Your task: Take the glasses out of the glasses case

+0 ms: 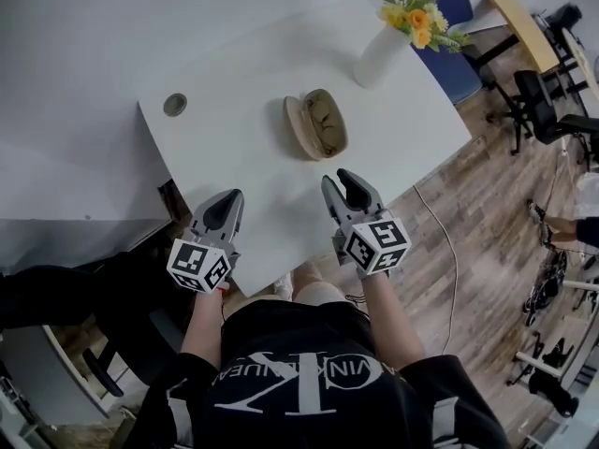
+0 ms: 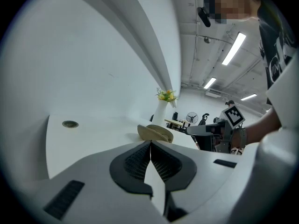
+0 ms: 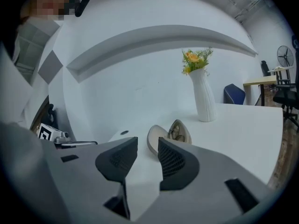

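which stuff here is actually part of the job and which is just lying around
Job: glasses case, open; glasses inside it; left gripper, shut; right gripper, open and empty.
Just there: white vase, flowers, cable hole in the table, blue chair.

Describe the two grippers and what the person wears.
The left gripper and right gripper have light grey bodies, dark ribbed pads and a white cube with black square markers each. The person wears a black short-sleeved shirt with white lettering.
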